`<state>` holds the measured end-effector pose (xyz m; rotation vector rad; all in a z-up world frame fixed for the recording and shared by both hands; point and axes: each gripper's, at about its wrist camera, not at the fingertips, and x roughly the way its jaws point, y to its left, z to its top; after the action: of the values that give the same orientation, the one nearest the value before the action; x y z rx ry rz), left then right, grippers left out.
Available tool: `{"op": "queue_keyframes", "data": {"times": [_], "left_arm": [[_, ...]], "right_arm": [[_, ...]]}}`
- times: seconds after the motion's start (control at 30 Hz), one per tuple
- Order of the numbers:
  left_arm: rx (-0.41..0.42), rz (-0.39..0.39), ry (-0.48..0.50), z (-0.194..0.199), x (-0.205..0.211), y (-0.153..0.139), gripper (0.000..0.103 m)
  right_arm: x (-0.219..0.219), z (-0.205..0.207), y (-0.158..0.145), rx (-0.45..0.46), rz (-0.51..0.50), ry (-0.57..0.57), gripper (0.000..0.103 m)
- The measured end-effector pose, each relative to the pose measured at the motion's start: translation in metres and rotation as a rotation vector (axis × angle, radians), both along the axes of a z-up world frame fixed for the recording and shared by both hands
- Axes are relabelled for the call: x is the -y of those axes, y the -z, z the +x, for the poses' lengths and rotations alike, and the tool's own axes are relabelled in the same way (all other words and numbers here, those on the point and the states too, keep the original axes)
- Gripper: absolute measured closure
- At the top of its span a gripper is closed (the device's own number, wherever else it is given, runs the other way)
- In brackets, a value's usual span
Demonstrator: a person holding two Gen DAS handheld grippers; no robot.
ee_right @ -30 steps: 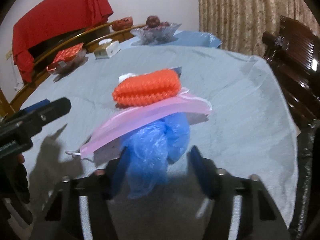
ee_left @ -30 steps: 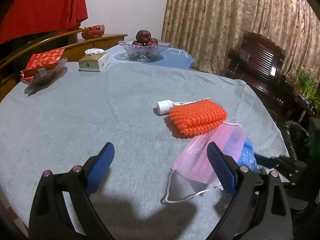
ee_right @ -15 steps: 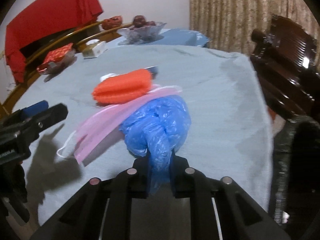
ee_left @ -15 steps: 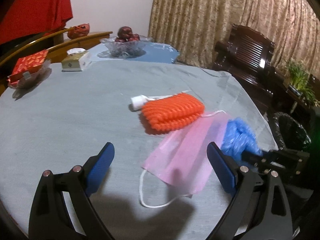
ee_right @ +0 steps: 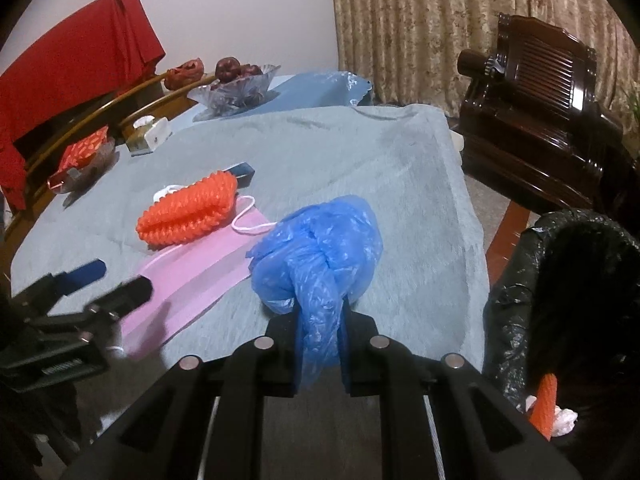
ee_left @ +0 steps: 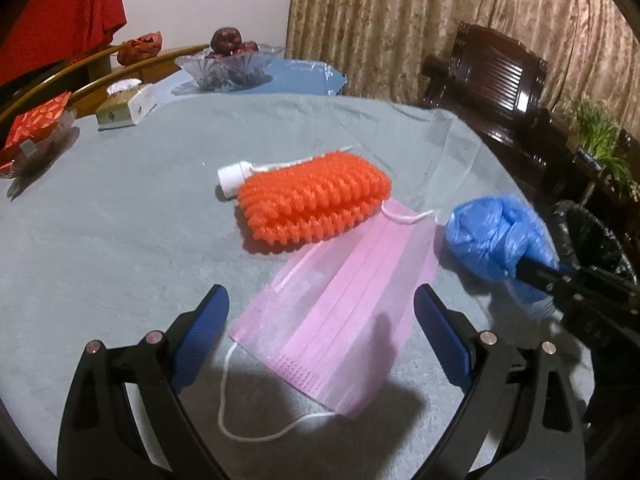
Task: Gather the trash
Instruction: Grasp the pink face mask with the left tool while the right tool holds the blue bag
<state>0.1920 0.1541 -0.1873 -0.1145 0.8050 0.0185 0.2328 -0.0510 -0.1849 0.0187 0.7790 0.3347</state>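
My right gripper (ee_right: 318,312) is shut on a crumpled blue plastic bag (ee_right: 320,240) and holds it above the table's right edge; the bag also shows in the left wrist view (ee_left: 494,234). My left gripper (ee_left: 320,320) is open and empty, just above a pink face mask (ee_left: 340,312) lying flat on the grey tablecloth (ee_left: 120,220). An orange foam net (ee_left: 312,200) lies beyond the mask, with a white-capped tube (ee_left: 232,174) behind it. The mask (ee_right: 192,276) and net (ee_right: 188,210) also show in the right wrist view.
A black-lined trash bin (ee_right: 568,292) stands at the table's right, with trash inside. At the far side are a glass fruit bowl (ee_left: 230,66), a tissue box (ee_left: 126,106) and a dish with a red packet (ee_left: 36,132). A dark wooden chair (ee_right: 536,120) stands to the right.
My right gripper shut on the blue bag, lifted it off the mask and moved it right toward the bin. My left gripper moved in over the pink mask, still open.
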Motion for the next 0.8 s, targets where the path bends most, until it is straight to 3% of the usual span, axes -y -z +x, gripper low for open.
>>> {"op": "queue_keyframes", "data": {"times": [0.27, 0.33, 0.43, 0.57, 0.6, 0.7, 0.73, 0.8], "left_arm": [[-0.074, -0.003, -0.009, 0.009, -0.001, 0.017, 0.013], [-0.091, -0.007, -0.01, 0.011, -0.001, 0.019, 0.021], [-0.103, 0.008, -0.016, 0.012, 0.0, 0.02, 0.024], [-0.085, 0.004, -0.031, 0.008, -0.002, 0.016, 0.058], [-0.082, -0.003, -0.033, 0.007, -0.003, 0.016, 0.062], [-0.087, -0.044, -0.024, 0.007, -0.006, 0.015, 0.097], [-0.095, -0.066, -0.016, 0.008, -0.005, 0.016, 0.102], [-0.091, -0.075, 0.011, 0.006, 0.0, 0.015, 0.102]], "right_arm": [[0.006, 0.002, 0.003, -0.01, 0.007, 0.01, 0.088], [0.005, 0.003, 0.005, -0.013, 0.007, 0.01, 0.088], [0.005, 0.003, 0.006, -0.017, 0.008, 0.009, 0.088], [0.004, 0.003, 0.009, -0.022, 0.008, 0.006, 0.088], [0.003, 0.003, 0.009, -0.023, 0.008, 0.006, 0.088], [0.002, 0.002, 0.01, -0.025, 0.005, 0.004, 0.088], [0.002, 0.002, 0.01, -0.025, 0.004, 0.005, 0.088], [0.002, 0.002, 0.009, -0.024, 0.005, 0.006, 0.088]]}}
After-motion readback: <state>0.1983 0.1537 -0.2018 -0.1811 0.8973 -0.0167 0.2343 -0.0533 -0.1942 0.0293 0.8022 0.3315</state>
